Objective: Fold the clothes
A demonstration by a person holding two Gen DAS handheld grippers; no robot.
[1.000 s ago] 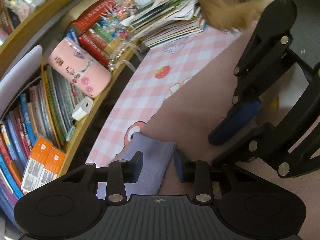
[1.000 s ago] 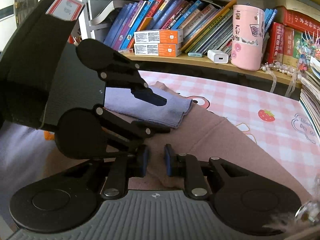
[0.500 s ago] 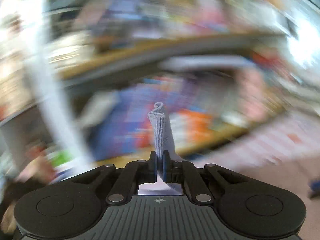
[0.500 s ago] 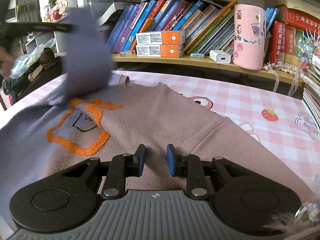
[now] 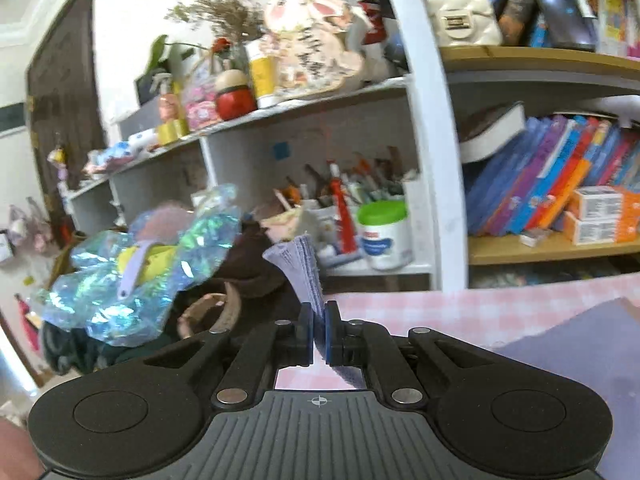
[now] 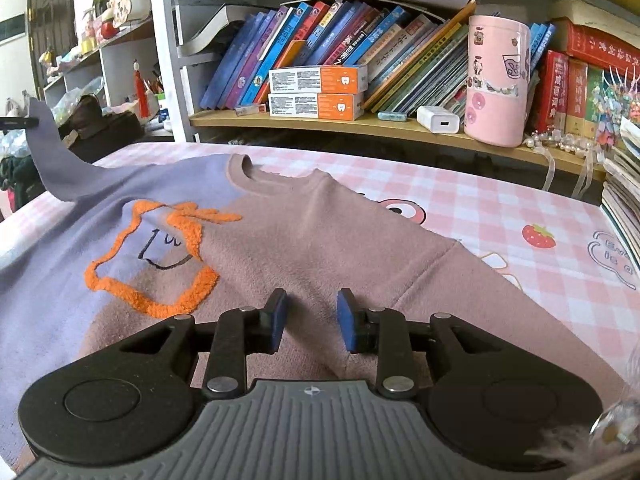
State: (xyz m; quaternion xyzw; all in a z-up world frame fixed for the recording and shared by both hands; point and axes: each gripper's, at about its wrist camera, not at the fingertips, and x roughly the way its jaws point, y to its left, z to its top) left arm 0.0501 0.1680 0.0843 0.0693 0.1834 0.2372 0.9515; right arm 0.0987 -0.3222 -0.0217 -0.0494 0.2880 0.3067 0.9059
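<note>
One view shows left gripper [image 5: 319, 332] pinching the cuff [image 5: 301, 264]; the other, right gripper [image 6: 311, 322] released above sweater [image 6: 304, 240]

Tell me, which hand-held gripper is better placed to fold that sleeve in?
Probably the left: it is shut on the sleeve, lifted off the table. The right is open over the sweater, holding nothing.

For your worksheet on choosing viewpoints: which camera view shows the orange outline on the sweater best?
The right wrist view: the orange outline lies in full on the sweater. The left wrist view shows only purple fabric, no outline.
</note>
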